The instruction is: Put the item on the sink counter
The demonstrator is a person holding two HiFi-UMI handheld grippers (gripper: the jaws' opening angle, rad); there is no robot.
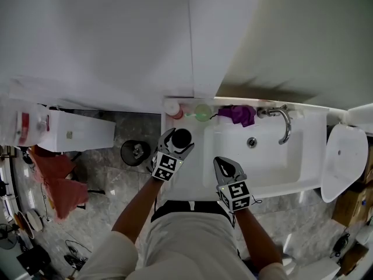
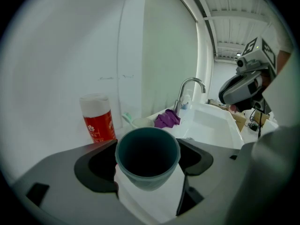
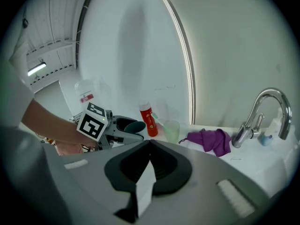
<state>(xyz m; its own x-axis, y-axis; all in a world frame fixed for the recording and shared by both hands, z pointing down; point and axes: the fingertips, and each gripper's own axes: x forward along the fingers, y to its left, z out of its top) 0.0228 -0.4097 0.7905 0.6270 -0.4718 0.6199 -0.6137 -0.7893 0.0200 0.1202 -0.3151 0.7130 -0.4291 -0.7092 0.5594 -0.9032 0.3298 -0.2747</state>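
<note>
A dark teal cup [image 1: 181, 137] [image 2: 147, 156] stands upright and empty between the jaws of my left gripper [image 1: 180, 140] [image 2: 148, 159], whose pads press on its sides. The cup is over the left end of the white sink counter [image 1: 187, 178]; I cannot tell whether it touches the surface. The right gripper view also shows the cup [image 3: 134, 125]. My right gripper [image 1: 221, 163] [image 3: 150, 143] is over the counter's front edge, right of the cup, shut and holding nothing.
At the back of the counter stand a red-and-white bottle [image 1: 172, 109] [image 2: 97, 118], a pale green cup [image 1: 203, 112] and a purple cloth [image 1: 240, 114]. The faucet [image 1: 284, 124] arches over the basin [image 1: 262, 156]. A black bin [image 1: 134, 152] sits on the floor at left, a toilet [image 1: 344, 162] at right.
</note>
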